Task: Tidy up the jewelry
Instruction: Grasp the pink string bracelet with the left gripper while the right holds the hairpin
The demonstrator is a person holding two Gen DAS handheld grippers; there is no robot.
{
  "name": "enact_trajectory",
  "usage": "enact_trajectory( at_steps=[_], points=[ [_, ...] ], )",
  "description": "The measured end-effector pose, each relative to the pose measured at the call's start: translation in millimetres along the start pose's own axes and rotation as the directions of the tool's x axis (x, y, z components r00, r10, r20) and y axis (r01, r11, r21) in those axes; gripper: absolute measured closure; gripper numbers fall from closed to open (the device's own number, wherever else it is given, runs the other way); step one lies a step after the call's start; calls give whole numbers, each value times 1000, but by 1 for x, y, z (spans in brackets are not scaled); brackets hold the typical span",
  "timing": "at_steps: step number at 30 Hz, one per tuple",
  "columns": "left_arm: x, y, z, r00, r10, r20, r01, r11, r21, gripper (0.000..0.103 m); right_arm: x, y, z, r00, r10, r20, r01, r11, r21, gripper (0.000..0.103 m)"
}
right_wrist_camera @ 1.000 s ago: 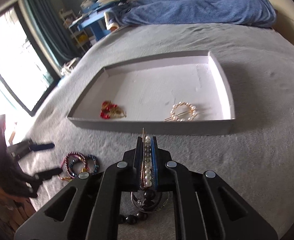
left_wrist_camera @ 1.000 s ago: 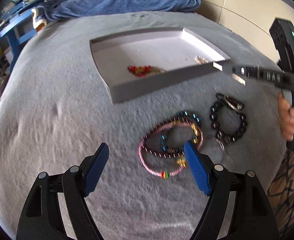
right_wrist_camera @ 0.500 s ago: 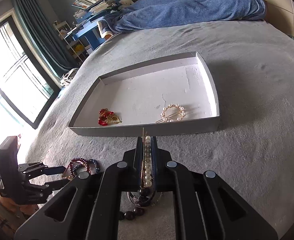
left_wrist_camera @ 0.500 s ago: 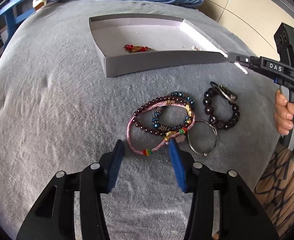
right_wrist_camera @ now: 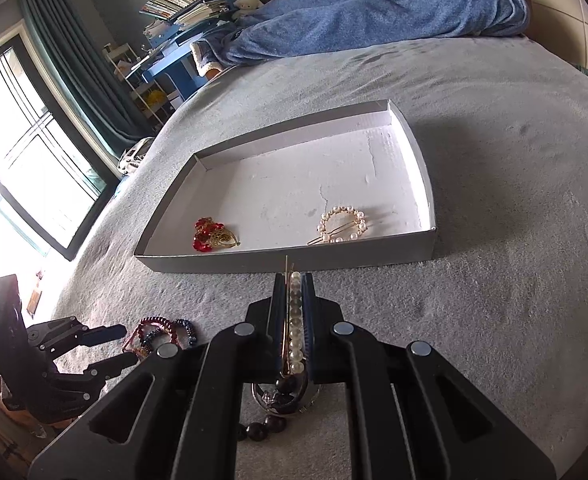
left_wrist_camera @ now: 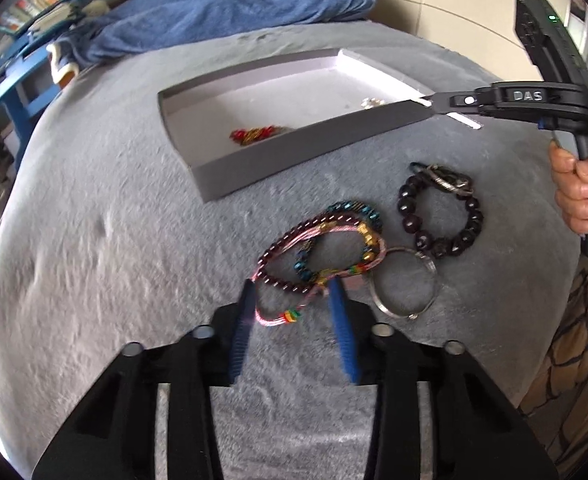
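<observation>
The bracelets (left_wrist_camera: 322, 256) lie in a loose tangle on the grey bed (left_wrist_camera: 106, 248), on the near side of the tray (left_wrist_camera: 254, 168) and well short of its wall: a pink cord band, dark red beads and teal and gold beads, all overlapping. They look light and limp, likely to droop and drag one another along, so a pinch across the cord and beads where the strands cross seems the safest hold; smooth beads may slip between flat pads. The left gripper (left_wrist_camera: 290, 300) straddles the tray-far edge of that tangle, and its blue fingers (left_wrist_camera: 344, 332) have just been closing with the pink cord between them, though a gap still shows and they do not yet press on it. Beside the tangle lie a thin metal bangle (left_wrist_camera: 404, 284), stiff and slick, and a black bead bracelet (left_wrist_camera: 440, 214). The right gripper (right_wrist_camera: 294, 320), in front of the tray's near wall, has its fingers pressed together on a pearl hairpin (right_wrist_camera: 295, 320), a rigid, narrow piece clamped along its length. Only the right view shows that grip, and the tray floor with a pearl ring clip (right_wrist_camera: 344, 226) and a red ornament (right_wrist_camera: 210, 234); only the left view shows the tangle clearly and the person's hand (left_wrist_camera: 578, 184) on the right handle.
</observation>
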State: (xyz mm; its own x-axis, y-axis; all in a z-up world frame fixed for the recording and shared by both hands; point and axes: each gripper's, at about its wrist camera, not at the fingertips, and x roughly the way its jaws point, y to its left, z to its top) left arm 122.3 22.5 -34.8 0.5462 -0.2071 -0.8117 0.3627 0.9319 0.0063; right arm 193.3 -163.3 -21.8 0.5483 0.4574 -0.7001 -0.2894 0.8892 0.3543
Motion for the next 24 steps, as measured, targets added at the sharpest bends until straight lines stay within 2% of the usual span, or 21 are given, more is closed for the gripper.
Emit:
enact_trajectory(
  at_steps=[1,3,4,10,21,24],
  points=[
    [-1,-1,1,1000,-7,4,7,1000,3,78,0,0,0,1000,1,1,-1,1000,0,95],
    [-1,-2,2,1000,-24,3,24,1000,4,95,0,0,0,1000,0,0,0,1000,0,95],
    [-2,-3,3,1000,-30,5,30,1000,2,96,0,0,0,1000,-1,0,1,1000,1,95],
    [-8,-2,10,998,-45,34,45,999,7,97,-2,-3,0,1000,-5,6,5,1000,8,95],
    [-44,19,30,977,-63,204,83,993,-89,97,-4,-3,-1,1000,-3,6,3,1000,9,95],
    [-51,25,36,972,-57,229,85,990,-111,97,-4,-3,-1,1000,-2,7,2,1000,9,95]
  ],
)
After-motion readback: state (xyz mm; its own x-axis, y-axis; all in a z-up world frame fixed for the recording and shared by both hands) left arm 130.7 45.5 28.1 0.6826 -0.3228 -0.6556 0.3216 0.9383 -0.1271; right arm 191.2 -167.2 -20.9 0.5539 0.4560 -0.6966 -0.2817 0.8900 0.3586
